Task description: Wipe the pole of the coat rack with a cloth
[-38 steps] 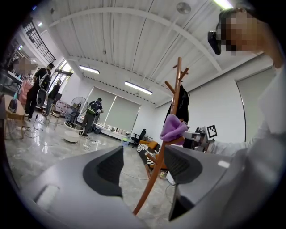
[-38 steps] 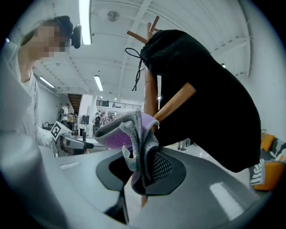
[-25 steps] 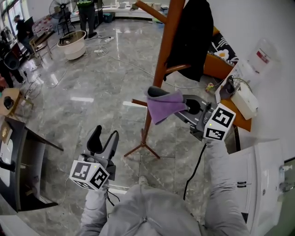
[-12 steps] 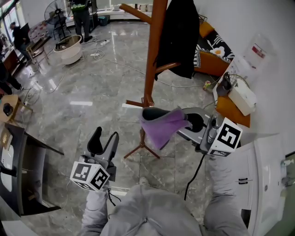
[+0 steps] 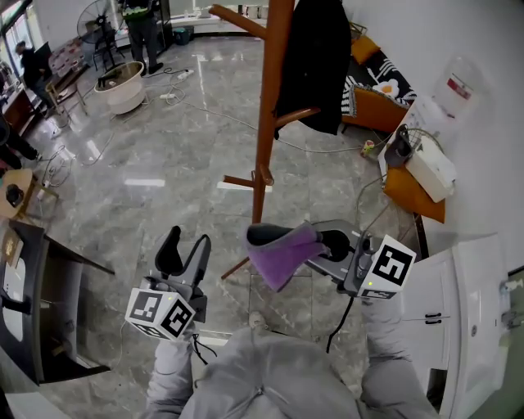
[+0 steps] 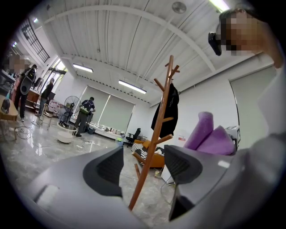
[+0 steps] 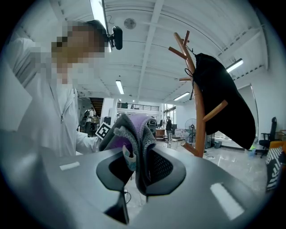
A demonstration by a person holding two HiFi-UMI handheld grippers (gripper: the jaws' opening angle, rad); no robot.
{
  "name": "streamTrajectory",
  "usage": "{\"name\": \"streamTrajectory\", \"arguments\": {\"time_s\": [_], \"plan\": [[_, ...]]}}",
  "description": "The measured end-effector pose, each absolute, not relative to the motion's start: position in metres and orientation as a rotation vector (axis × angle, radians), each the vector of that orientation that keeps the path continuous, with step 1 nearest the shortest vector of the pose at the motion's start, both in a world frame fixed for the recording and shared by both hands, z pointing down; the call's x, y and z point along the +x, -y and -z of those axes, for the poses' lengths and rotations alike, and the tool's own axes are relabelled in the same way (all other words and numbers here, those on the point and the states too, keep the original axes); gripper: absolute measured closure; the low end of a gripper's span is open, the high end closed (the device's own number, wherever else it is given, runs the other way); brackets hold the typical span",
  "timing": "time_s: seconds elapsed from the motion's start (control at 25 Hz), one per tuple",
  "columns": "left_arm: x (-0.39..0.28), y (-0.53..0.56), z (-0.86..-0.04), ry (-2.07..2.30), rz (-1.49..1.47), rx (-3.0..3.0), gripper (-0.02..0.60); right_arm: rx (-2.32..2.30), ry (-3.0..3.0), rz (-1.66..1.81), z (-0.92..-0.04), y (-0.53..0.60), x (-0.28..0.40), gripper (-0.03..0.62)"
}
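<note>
The wooden coat rack's pole (image 5: 266, 123) stands on the marble floor, a black coat (image 5: 315, 61) hanging on its upper pegs. My right gripper (image 5: 274, 241) is shut on a purple cloth (image 5: 280, 254), held low in front of the pole's base and apart from the pole. In the right gripper view the cloth (image 7: 134, 134) is pinched between the jaws, with the pole (image 7: 198, 98) off to the right. My left gripper (image 5: 184, 250) hangs open and empty at the lower left. In the left gripper view the pole (image 6: 154, 147) shows between its jaws, and the cloth (image 6: 210, 134) is at right.
A white cabinet (image 5: 458, 319) stands at the right. An orange sofa (image 5: 377, 102) and a small table with devices (image 5: 422, 176) lie beyond it. Cables (image 5: 237, 119) run over the floor. A dark desk (image 5: 41, 286) is at left. People, a fan (image 5: 94, 20) and a tub (image 5: 119, 82) are far back.
My right gripper has come down and back toward me with the purple cloth, away from the pole's middle to near its base. The left gripper has stayed put.
</note>
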State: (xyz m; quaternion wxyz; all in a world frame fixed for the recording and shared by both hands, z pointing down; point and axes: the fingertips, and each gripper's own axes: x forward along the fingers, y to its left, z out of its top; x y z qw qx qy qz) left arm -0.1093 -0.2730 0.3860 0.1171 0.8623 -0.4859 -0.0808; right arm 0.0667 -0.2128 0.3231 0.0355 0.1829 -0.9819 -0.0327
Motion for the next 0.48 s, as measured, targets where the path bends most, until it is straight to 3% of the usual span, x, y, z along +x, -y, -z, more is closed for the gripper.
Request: {"name": "streamTrajectory", "arguments": {"time_s": [0.48], "plan": [[-0.121,0.267,-0.391,1.448,0.194,2.489,0.273,1.07,2.981,0.157,-0.353,0.254,0.042,0.538]]}}
